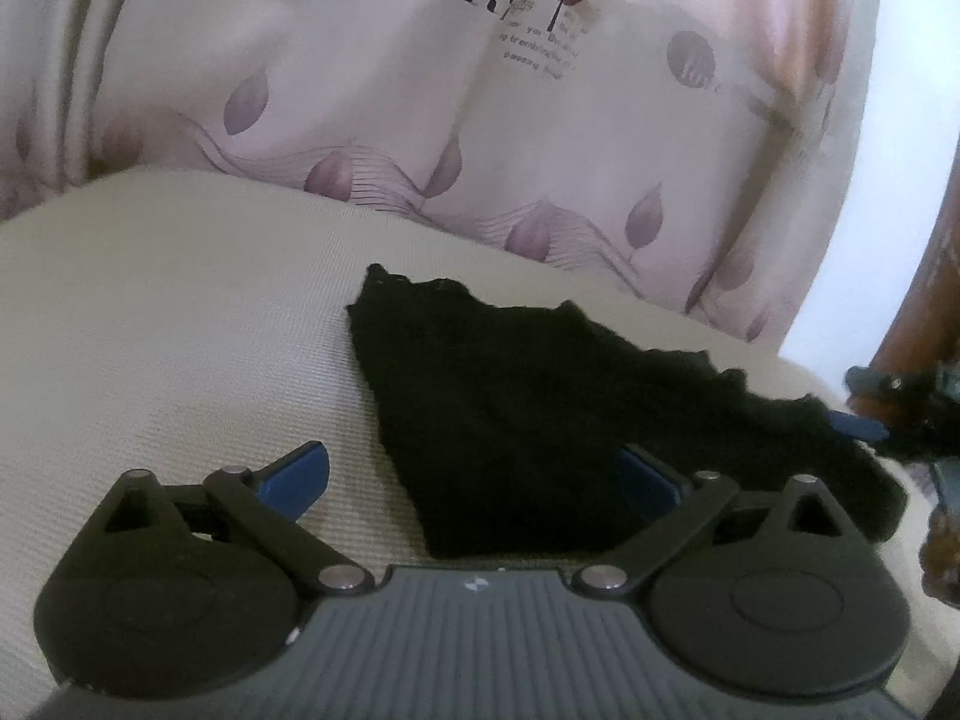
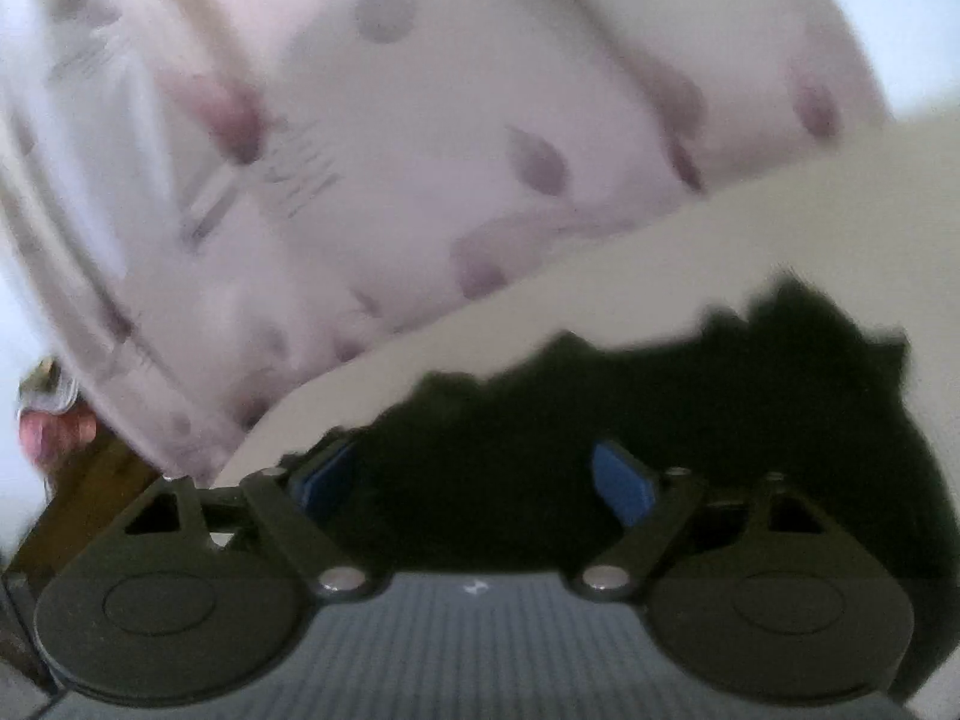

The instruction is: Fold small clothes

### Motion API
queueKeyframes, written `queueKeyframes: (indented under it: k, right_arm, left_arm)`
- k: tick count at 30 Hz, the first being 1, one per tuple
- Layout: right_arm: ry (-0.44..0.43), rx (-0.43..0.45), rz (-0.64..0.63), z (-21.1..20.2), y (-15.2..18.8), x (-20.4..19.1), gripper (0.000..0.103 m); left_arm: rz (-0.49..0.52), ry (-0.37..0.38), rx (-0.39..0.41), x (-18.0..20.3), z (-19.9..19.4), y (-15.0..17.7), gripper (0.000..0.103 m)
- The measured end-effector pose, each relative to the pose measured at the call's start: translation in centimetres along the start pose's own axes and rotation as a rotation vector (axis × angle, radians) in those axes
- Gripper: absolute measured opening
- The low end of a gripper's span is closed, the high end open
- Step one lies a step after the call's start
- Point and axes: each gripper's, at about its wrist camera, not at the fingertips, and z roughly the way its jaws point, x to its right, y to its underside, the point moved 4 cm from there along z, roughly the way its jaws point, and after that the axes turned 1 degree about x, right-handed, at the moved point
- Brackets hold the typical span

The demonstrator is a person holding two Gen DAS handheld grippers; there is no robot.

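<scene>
The left gripper stands wide, its blue fingers spread low over the cream cushion, the 3 o'clock finger at the near edge of the black garment, which lies flat from 12 toward 3 o'clock. The right gripper is also spread wide, and the black garment fills the gap between its fingers and runs out toward 2 o'clock, in a blurred view. Beyond, at 12 o'clock, a leaf-printed pink fabric rises behind the cushion.
</scene>
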Motion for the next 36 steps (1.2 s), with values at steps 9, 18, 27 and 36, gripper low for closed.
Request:
queueKeyframes:
  k: [9, 18, 27, 36]
  right_arm:
    - [0.119, -0.268, -0.136, 10.5, -2.2, 0.2, 0.076]
    - [-0.006, 0.054, 0.136, 1.9, -4.4, 3.2, 0.079]
    - [0.119, -0.026, 0.150, 0.6, -1.1, 5.3, 0.079]
    - [0.334, 0.069, -0.216, -2.1, 3.8, -0.9, 0.094]
  left_arm:
    - [-0.056, 0.009, 0.001, -0.2, 0.2, 0.5, 0.103]
    - [-0.125, 0.011, -0.005, -1.1, 0.2, 0.5, 0.103]
    - [-0.104, -0.005, -0.017, -0.9, 0.3, 0.5, 0.103]
    - [-0.027, -0.090, -0.053, 0.1, 0.8, 0.5, 0.103]
